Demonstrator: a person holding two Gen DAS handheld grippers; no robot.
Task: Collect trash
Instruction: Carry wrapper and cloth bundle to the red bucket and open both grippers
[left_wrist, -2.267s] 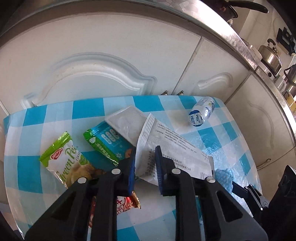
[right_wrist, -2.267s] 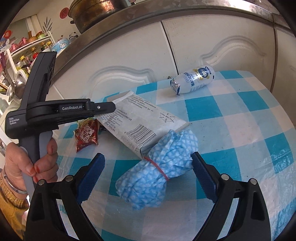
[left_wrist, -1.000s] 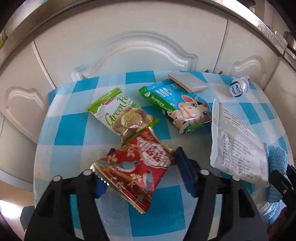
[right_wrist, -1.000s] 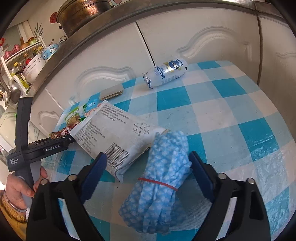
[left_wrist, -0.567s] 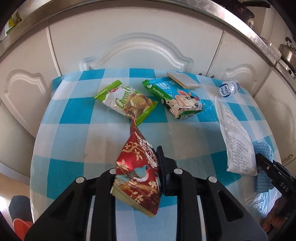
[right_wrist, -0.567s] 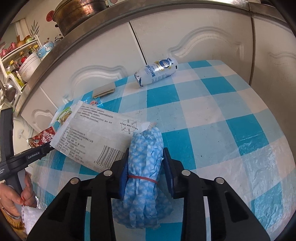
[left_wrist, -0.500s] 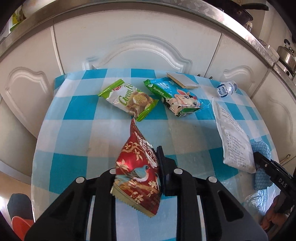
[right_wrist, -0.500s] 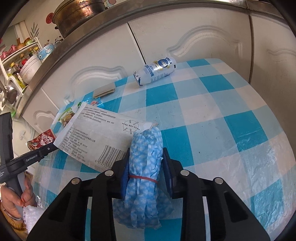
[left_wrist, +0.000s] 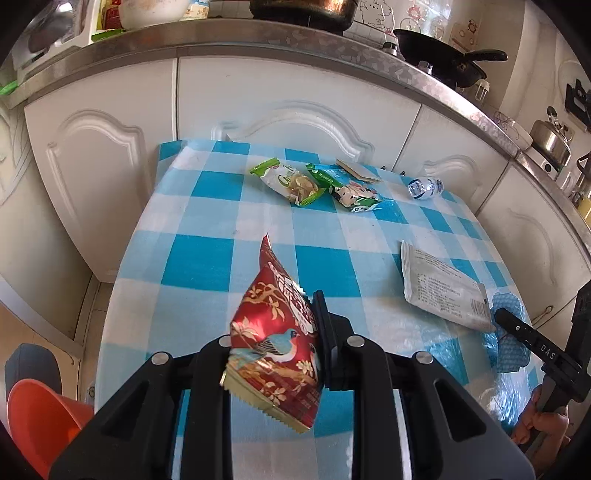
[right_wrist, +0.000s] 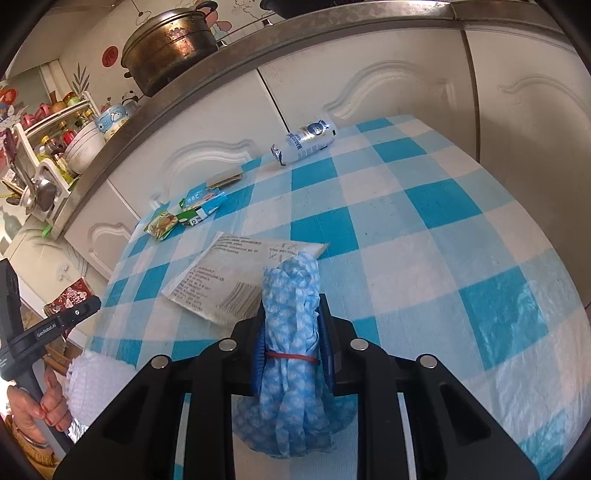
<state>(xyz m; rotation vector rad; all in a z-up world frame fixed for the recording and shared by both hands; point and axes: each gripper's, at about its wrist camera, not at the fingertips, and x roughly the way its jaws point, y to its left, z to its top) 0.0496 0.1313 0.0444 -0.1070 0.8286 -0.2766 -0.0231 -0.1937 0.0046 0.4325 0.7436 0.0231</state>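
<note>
My left gripper (left_wrist: 280, 332) is shut on a red snack packet with a bird print (left_wrist: 279, 350) and holds it above the near left part of the blue checked table (left_wrist: 199, 262). My right gripper (right_wrist: 291, 332) is shut on a blue patterned cloth bundle tied with a red band (right_wrist: 290, 332), just above the table. A white printed pouch (left_wrist: 439, 288) lies flat beside it, also in the right wrist view (right_wrist: 229, 277). A green snack packet (left_wrist: 290, 181), a teal cow-print packet (left_wrist: 347, 188), a flat tan sachet (left_wrist: 358, 170) and a small bottle (left_wrist: 424, 187) lie at the far edge.
White cabinet doors (left_wrist: 295, 96) stand behind the table under a steel counter with a pan (left_wrist: 439, 55) and a brass pot (right_wrist: 170, 40). An orange bin (left_wrist: 40, 421) sits on the floor at the lower left.
My left gripper has pulled back and up toward the table's near left corner with the red packet. My right gripper has lifted the cloth bundle slightly.
</note>
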